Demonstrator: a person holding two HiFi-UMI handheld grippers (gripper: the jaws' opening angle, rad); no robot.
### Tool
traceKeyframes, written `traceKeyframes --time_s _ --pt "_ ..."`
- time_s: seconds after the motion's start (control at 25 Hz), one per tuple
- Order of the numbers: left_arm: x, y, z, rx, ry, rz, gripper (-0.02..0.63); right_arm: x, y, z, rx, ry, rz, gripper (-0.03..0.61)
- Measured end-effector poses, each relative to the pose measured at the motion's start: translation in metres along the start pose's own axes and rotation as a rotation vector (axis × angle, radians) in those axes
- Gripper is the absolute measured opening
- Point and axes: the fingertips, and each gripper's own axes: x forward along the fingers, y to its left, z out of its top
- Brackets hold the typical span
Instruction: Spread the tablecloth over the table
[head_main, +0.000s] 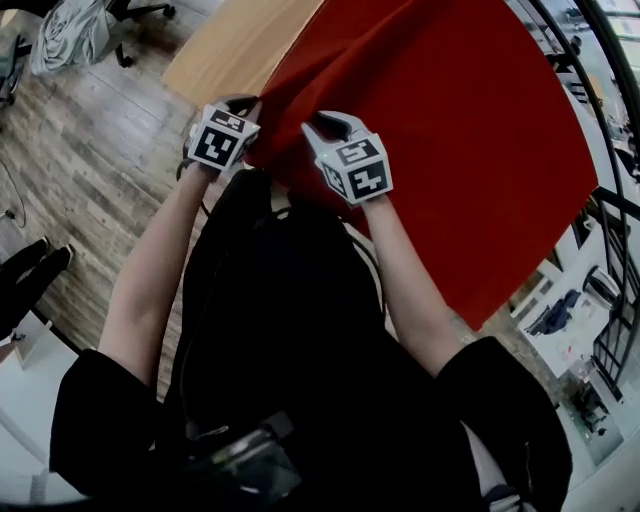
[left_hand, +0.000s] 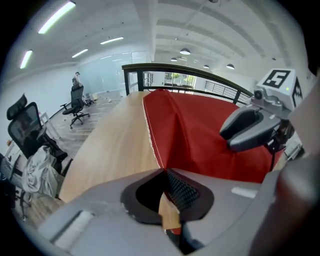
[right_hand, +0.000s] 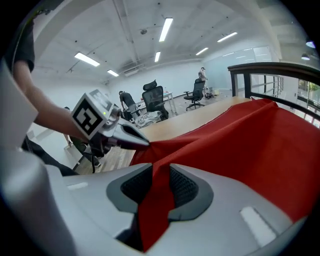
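A red tablecloth (head_main: 450, 130) lies over the right part of a long wooden table (head_main: 235, 45), with bare wood to its left. My left gripper (head_main: 247, 103) is at the cloth's near left corner, shut on its edge (left_hand: 156, 150), which runs in between the closed jaws (left_hand: 165, 172). My right gripper (head_main: 322, 122) is close beside it to the right, on the near edge. Its jaws stand apart, and a fold of red cloth (right_hand: 155, 200) lies loose between the pads (right_hand: 185, 187). The right gripper view shows the left gripper (right_hand: 142, 142) pinching the corner.
A dark railing (left_hand: 200, 75) runs past the table's far end and along its right side (head_main: 610, 200). Office chairs (left_hand: 77, 102) stand on the wood floor to the left, one draped with grey cloth (head_main: 70, 35). A person stands far off (right_hand: 202, 74).
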Motion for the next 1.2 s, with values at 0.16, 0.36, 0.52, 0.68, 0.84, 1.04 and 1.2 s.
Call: traceKeyframes --time_s 0.16,0.36,0.52,0.68,0.84,1.04,1.2 --pt "-0.017 0.060 0.013 0.056 0.005 0.080 0.018 0.021 0.010 0.015 -0.067 0.025 0.012 0.110" --pt "-0.028 0.116 0.028 0.178 0.012 0.113 0.018 0.037 0.009 0.017 -0.060 0.043 -0.024 0.109" --pt "-0.044 0.168 0.036 0.286 0.031 0.070 0.024 0.059 0.003 0.016 -0.050 0.118 -0.110 0.100" --pt "-0.033 0.202 0.033 0.375 0.046 0.032 0.054 0.081 -0.003 0.012 -0.066 0.217 -0.195 0.100" --pt "-0.031 0.227 0.010 0.218 -0.002 -0.031 0.174 0.098 -0.003 0.018 -0.049 0.251 -0.251 0.100" --pt "-0.058 0.254 -0.022 0.064 -0.087 0.043 0.182 0.119 0.006 0.040 -0.063 0.252 -0.276 0.100" --pt "-0.075 0.235 -0.055 0.052 -0.137 -0.002 0.107 0.141 0.017 0.068 -0.111 0.217 -0.271 0.080"
